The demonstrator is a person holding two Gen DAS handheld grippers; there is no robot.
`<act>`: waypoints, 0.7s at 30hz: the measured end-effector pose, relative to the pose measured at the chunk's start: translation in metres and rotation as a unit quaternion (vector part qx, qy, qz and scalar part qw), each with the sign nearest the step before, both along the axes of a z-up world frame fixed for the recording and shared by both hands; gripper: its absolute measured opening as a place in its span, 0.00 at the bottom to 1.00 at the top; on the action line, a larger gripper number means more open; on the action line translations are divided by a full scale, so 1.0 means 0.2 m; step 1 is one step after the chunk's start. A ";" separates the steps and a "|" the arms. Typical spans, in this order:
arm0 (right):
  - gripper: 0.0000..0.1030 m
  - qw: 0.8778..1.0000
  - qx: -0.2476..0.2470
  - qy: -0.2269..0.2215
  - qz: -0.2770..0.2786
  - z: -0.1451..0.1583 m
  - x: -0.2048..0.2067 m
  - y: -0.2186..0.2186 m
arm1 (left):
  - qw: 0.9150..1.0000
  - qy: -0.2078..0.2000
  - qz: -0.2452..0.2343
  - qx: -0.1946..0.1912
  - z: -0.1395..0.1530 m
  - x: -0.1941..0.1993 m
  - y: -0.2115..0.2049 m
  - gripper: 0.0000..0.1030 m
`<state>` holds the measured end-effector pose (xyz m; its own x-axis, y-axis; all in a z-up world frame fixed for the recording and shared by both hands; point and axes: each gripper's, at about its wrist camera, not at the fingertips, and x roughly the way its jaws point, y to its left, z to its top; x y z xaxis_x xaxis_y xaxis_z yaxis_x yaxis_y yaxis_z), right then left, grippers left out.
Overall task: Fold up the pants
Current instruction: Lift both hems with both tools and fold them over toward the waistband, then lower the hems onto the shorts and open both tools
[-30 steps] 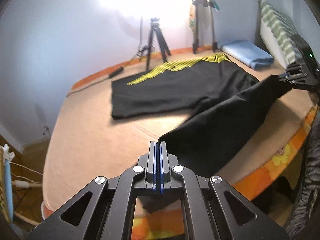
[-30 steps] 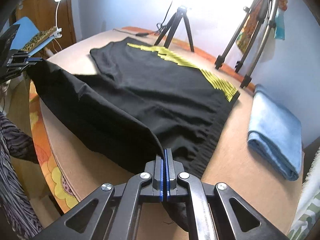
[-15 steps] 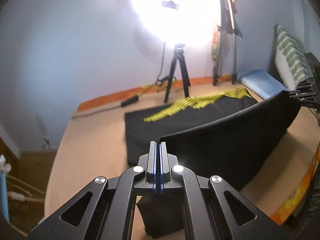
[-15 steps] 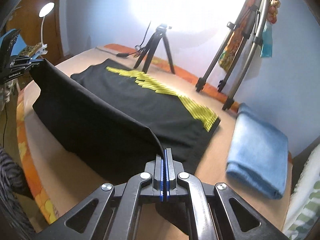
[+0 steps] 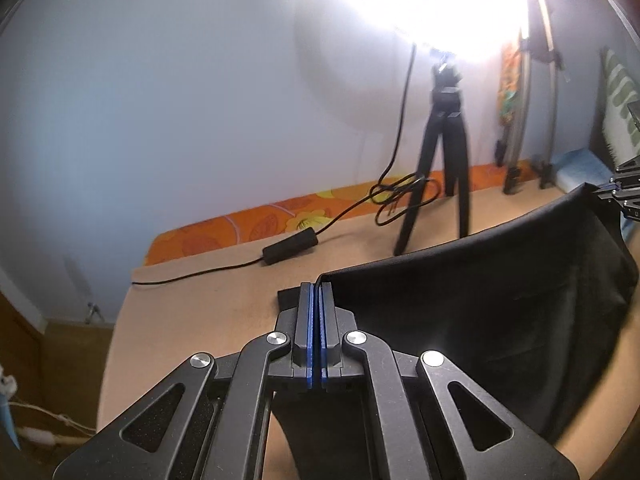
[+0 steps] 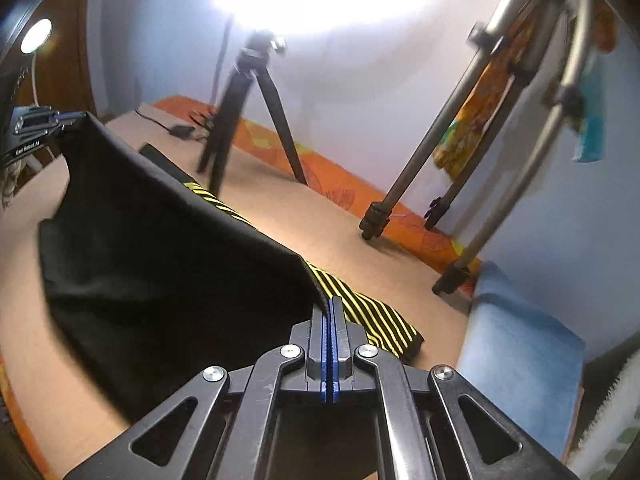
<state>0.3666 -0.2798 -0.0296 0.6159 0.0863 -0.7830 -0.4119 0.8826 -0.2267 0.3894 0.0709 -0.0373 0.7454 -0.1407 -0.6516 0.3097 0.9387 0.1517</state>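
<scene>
1. The left tool (image 5: pixel 316 292) is closed on one corner of the black pants (image 5: pixel 500 320). Its two blue-lined fingers are pressed together with the cloth edge pinched between them.
2. The right tool (image 6: pixel 330 308) is likewise clamped on the opposite corner of the same raised edge. In the left view it shows small at the far right (image 5: pixel 618 196).
3. The pants hang as a taut sheet between the two tools, lifted above the tan worktop (image 5: pixel 192 308). The lower part rests on the surface.
4. A panel of yellow and black stripes (image 6: pixel 368 308) lies flat on the worktop just beyond the raised edge. It seems to be the far half of the same pants, though the view is blurred.
5. Behind stand a black tripod (image 5: pixel 444 160), a cable with a power block (image 5: pixel 290 246), and a folded blue towel (image 6: pixel 516 356) on the right.
6. The cloth looks thin, light and limp. It sags where unsupported, so it should be held at both corners and kept stretched while laid down.
7. Judged from this pose, the fold is mid-way: the lifted half is likely to be carried over the striped half.
</scene>
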 end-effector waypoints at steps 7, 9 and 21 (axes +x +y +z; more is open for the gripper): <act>0.00 1.000 -0.005 0.028 -0.011 -0.18 0.23 -0.04 | 0.999 0.020 0.007 0.025 -0.15 0.23 -0.06 0.01; 0.00 0.999 -0.010 0.034 -0.013 -0.22 0.27 -0.05 | 0.999 0.023 0.010 0.037 -0.20 0.28 -0.08 0.01; 0.48 0.993 0.076 0.012 -0.090 -0.12 0.26 -0.32 | 0.997 0.028 0.069 0.034 -0.22 0.35 -0.01 0.30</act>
